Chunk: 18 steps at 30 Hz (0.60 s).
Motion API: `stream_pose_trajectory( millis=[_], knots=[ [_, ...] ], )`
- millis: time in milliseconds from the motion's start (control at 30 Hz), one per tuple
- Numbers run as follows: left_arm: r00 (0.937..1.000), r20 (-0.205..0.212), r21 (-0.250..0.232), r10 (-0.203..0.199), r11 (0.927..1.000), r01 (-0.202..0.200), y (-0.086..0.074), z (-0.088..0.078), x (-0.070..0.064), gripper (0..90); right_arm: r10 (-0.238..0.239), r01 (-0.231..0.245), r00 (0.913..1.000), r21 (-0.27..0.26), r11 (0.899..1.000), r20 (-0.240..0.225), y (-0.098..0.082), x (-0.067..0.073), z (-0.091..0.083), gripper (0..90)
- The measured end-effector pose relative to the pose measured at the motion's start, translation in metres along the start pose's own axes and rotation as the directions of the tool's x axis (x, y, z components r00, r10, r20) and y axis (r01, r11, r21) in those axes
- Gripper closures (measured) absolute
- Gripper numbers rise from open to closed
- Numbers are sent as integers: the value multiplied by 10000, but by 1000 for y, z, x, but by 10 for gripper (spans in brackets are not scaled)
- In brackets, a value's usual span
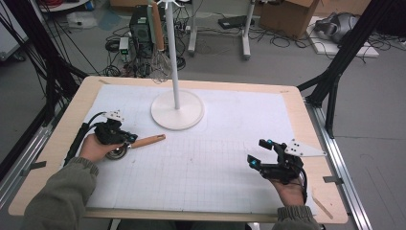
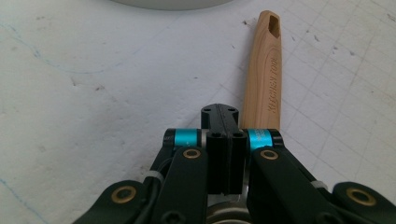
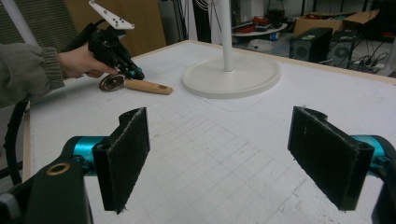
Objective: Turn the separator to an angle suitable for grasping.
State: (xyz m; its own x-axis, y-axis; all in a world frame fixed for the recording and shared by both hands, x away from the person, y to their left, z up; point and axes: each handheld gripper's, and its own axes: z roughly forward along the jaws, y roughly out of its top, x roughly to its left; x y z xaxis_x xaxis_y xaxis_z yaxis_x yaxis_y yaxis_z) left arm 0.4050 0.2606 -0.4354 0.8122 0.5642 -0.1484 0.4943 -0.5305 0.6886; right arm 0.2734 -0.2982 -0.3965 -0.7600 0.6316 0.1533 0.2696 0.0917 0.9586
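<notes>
I have the left claw (image 1: 125, 140) down on the pizza cutter (image 1: 136, 144), which lies flat on the white gridded surface (image 1: 215, 167) near its left side, handle pointing toward the middle. In the left gripper view the jaws stand pressed together over the neck, where the wooden handle (image 2: 264, 74) meets the metal wheel (image 3: 111, 82); whether the pads actually pinch the neck I cannot tell, since they look fully together. I judge the cutter to be light and stiff, with a smooth wooden handle that may slip and turn in a narrow pinch, and a wheel that rolls freely, so I would take it mid-handle, where the wood is widest and the weight balances. The right claw (image 1: 256, 152) hovers over the right side of the surface with its jaws well apart and nothing between them. The white stand (image 1: 176, 109) sits just beyond the cutter, its round base near the handle tip, and a whisk (image 1: 159, 57) hangs from it above; I see that pole and base as the only things that could block a lift toward the hooks.
</notes>
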Motion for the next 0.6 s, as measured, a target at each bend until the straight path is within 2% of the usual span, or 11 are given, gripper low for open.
stream_pose_trajectory(
  millis=[600],
  knots=[
    [9983,375,230,445,9987,-454,1,2,-18,896,-100,101,9999,64,9999,-32,0,1,3,196]
  ],
)
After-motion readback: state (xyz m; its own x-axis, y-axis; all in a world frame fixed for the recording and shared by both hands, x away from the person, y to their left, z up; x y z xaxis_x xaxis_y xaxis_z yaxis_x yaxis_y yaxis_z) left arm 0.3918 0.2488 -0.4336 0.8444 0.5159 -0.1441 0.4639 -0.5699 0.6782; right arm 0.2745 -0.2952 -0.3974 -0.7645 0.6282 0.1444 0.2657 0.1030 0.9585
